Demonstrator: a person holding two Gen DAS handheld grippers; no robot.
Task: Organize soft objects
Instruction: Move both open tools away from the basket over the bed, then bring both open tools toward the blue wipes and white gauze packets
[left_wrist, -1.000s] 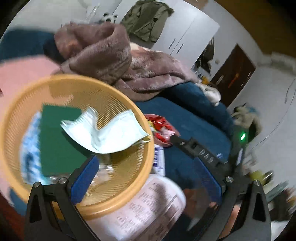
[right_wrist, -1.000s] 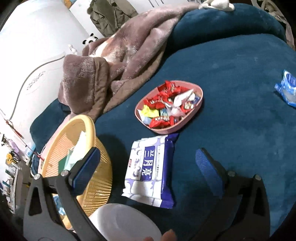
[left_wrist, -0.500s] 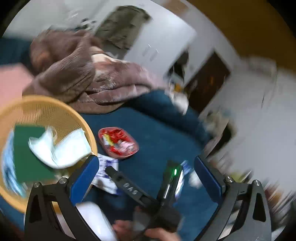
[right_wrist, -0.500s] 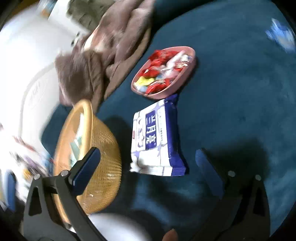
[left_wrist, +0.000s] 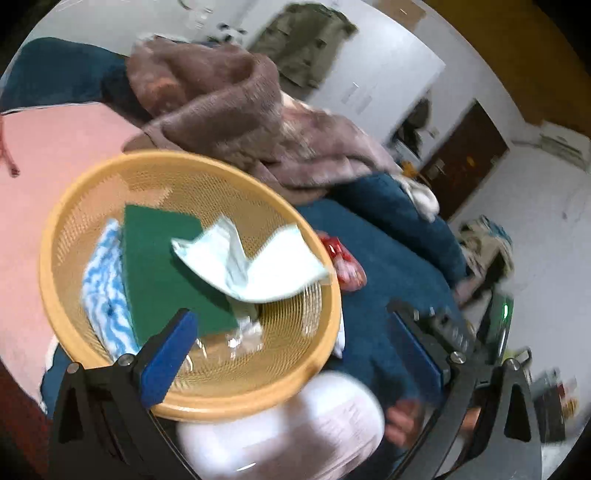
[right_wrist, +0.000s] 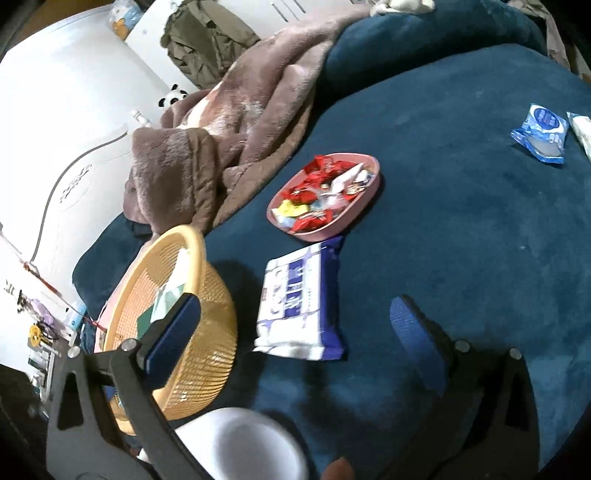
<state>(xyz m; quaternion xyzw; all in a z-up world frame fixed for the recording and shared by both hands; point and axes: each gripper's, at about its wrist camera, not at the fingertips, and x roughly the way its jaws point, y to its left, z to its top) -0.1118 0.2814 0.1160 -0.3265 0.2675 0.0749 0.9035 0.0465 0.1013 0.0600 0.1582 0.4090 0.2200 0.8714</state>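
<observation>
1. Left wrist view: the left tool (left_wrist: 295, 339) has its blue-padded fingers spread wide, nothing between them.
2. Right under it, filling roughly 9 to 12 o'clock of the frame, sits the round orange mesh plastic basket (left_wrist: 92, 206).
3. Inside the basket: a flat dark green scouring pad (left_wrist: 162, 266), a blue-and-white patterned cloth (left_wrist: 105, 295) tucked along its 9 o'clock side, and a crumpled pale face mask (left_wrist: 251, 266) lying over the pad toward 3 o'clock.
4. A fuzzy brown blanket (left_wrist: 229, 122) is heaped at 12 o'clock, behind the basket. A blurry white round container (left_wrist: 295, 428) sits at 6 o'clock.
5. Right wrist view: the right tool (right_wrist: 295, 339) is wide open too, holding nothing, above the dark blue plush bed cover (right_wrist: 461, 240).
6. Between its fingers, just up from centre, lies a white-and-purple pack of wet wipes (right_wrist: 299, 299), flat on the cover.
7. The basket is at 9 o'clock of the pack, close but apart from it.
8. A pink oval tray of red-wrapped candies (right_wrist: 364, 201) sits at 12 o'clock of the pack, about touching its top edge.
9. A small blue plastic packet (right_wrist: 543, 134) lies well away at 2 o'clock.
</observation>
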